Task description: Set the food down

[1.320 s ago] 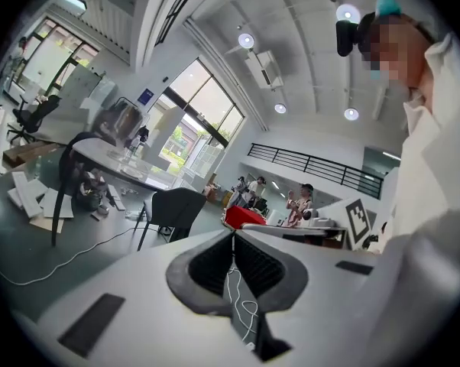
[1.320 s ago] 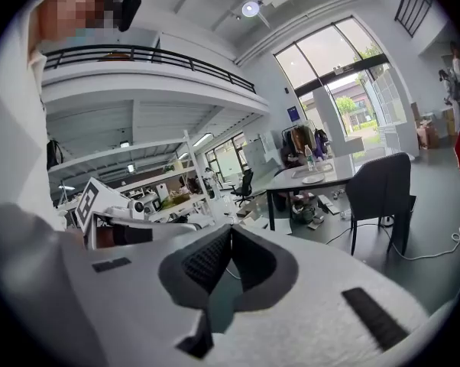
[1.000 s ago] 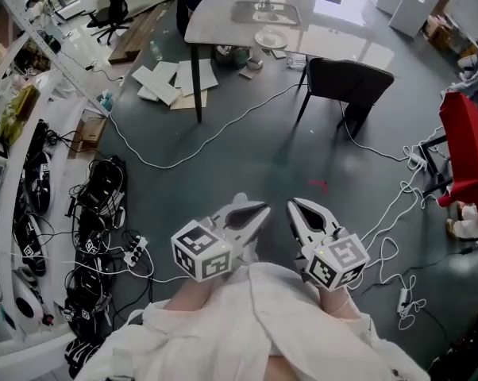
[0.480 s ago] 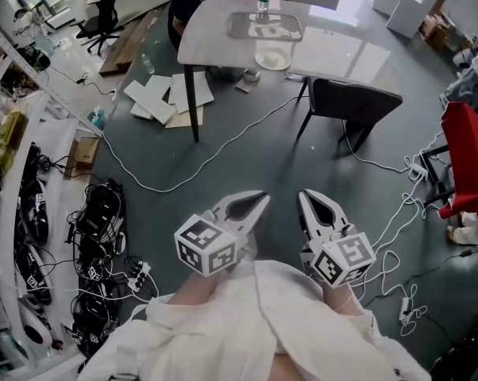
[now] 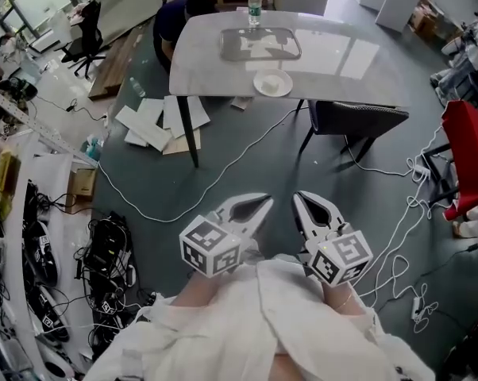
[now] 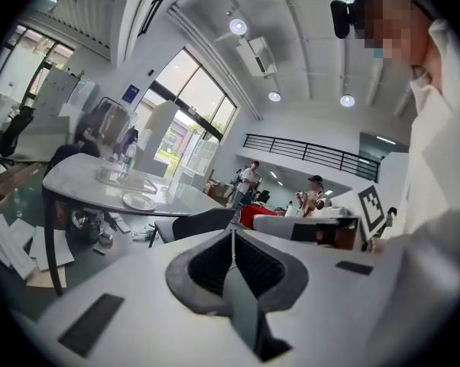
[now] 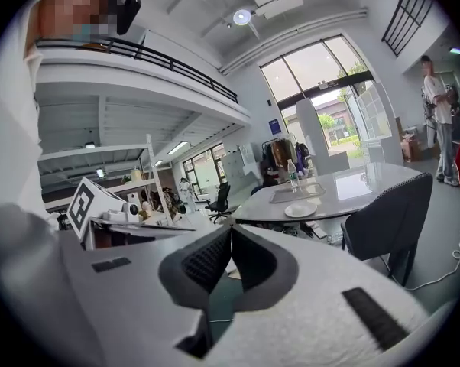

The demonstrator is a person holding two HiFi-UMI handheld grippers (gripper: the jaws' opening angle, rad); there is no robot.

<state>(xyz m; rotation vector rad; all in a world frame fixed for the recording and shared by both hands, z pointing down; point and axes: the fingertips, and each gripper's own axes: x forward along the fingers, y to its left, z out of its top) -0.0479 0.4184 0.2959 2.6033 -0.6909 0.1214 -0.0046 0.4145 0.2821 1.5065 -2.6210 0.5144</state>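
Observation:
Both grippers are held close in front of my body, above the grey floor, pointing toward a white table a few steps off. My left gripper is shut with nothing between its pads, and so is my right gripper. On the table lie a white plate, a clear tray and a water bottle. No food shows in either gripper or on the plate. The plate appears past the left gripper, and the plate past the right gripper.
A dark chair stands at the table's near side. Cables trail over the floor, papers lie under the table's left end. A person sits behind the table. Racks with gear line the left; a red object stands right.
The table, chair and plate have slid lower in the head view, so they are nearer. Both grippers stay shut and empty, side by side in front of me.

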